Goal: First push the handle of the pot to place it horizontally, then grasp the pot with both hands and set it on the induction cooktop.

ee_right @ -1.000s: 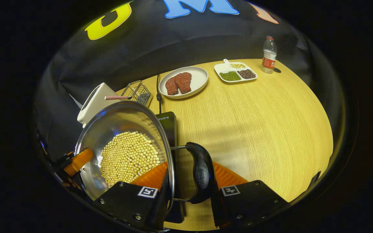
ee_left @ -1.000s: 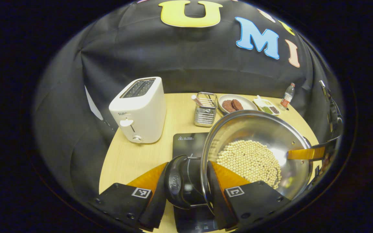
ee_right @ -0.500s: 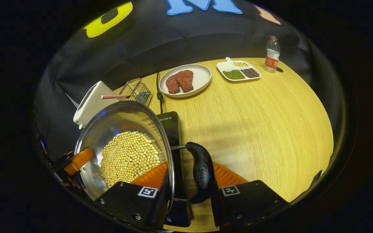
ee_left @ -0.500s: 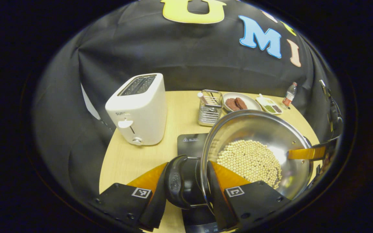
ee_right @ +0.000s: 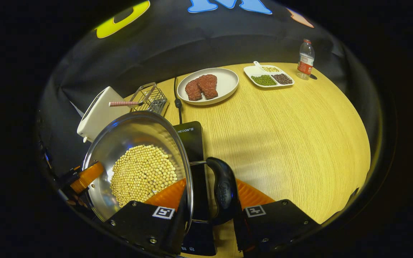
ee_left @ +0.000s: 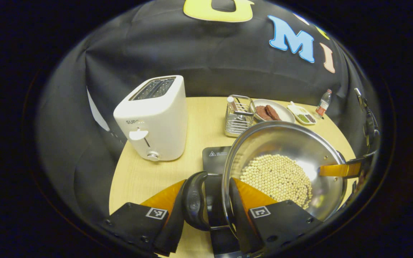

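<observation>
A: Pot (ee_left: 281,168), steel, with a bed of pale beans (ee_left: 278,177) across its bottom. Where does it sit?

B: Held between the two tools, over the black induction cooktop (ee_right: 194,143). Whether its base touches the glass, I cannot tell from either view.

A: And the grips?

B: In the left gripper view the left tool (ee_left: 206,206) is closed on a black loop handle (ee_left: 194,200); one finger is outside the loop, the other lies against the pot wall just under the rim. In the right gripper view the right tool (ee_right: 206,202) holds the opposite handle (ee_right: 223,191) the same way, one finger against the pot side, the other beyond the loop.

A: Which way does the pot run?

B: Its long axis goes handle to handle, from one tool straight across to the other. Each handle points toward the tool that grips it. In the left gripper view, a finger of the right tool shows at the far rim, and likewise the left tool's finger at the far rim in the right gripper view.

A: Is the rim level?

B: Looks close to level; the beans lie in an even layer.

A: What else is on the surface (ee_right: 292,125)?

B: White toaster (ee_left: 152,118), wire basket (ee_left: 238,120) behind the cooktop, plate (ee_right: 208,86) with two brown patties, divided dish (ee_right: 269,76) of beans, and a water bottle (ee_right: 305,59) at the far edge. A cord (ee_right: 177,98) runs back from the cooktop.
</observation>
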`<state>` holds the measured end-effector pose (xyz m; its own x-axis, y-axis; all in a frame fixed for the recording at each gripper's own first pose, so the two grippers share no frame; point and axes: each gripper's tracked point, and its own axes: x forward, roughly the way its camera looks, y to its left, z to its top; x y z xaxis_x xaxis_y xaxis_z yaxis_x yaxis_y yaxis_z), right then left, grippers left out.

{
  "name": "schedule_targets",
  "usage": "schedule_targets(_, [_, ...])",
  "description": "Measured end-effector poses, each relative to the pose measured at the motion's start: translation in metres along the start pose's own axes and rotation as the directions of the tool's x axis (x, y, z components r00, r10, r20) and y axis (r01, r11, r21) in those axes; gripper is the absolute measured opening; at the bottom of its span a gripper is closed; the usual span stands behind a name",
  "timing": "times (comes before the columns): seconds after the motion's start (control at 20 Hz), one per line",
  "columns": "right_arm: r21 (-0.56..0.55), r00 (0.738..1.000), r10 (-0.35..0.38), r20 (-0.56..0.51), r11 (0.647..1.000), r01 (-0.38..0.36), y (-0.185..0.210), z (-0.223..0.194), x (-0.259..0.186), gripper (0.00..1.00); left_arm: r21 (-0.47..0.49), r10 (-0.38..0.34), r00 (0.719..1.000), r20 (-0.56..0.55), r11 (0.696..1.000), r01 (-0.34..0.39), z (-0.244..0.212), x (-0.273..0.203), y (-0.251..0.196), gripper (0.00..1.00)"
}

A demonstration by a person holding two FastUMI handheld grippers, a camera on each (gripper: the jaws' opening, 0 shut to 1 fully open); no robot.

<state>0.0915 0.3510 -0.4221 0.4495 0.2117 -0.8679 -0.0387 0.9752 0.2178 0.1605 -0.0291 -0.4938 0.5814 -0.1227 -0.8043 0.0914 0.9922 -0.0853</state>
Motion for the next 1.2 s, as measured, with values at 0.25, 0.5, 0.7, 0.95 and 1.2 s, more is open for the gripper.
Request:
schedule_targets(0.25, [-0.005, 1.0, 0.007, 0.019, 1.0, -0.007, 0.0, 0.001, 0.003, 0.63, -0.012, -0.001, 1.0, 0.007, 1.0, 0.001, 0.0, -0.003, 0.003, 0.69])
schedule_targets(0.5, [-0.053, 0.999, 0.014, 0.033, 0.998, -0.013, 0.002, 0.003, 0.004, 0.6, 0.013, 0.028, 0.999, 0.046, 0.999, -0.029, 0.003, -0.01, 0.008, 0.74])
schedule_targets(0.7, [-0.058, 0.996, 0.026, 0.089, 0.998, -0.021, 0.001, 0.016, -0.011, 0.9, 0.011, 0.075, 0.988, 0.135, 0.997, -0.077, 0.024, -0.03, 0.013, 0.8])
schedule_targets(0.95, [-0.076, 0.96, 0.035, 0.279, 0.997, -0.014, -0.023, 0.057, -0.064, 0.96, -0.069, 0.143, 0.956, 0.254, 0.989, -0.13, 0.053, -0.08, 0.014, 0.9])
schedule_targets(1.2, [-0.123, 0.867, 0.046, 0.496, 0.992, 0.018, -0.067, 0.107, -0.154, 0.96, -0.08, 0.136, 0.907, 0.4, 0.99, -0.113, 0.095, -0.15, -0.048, 0.87])
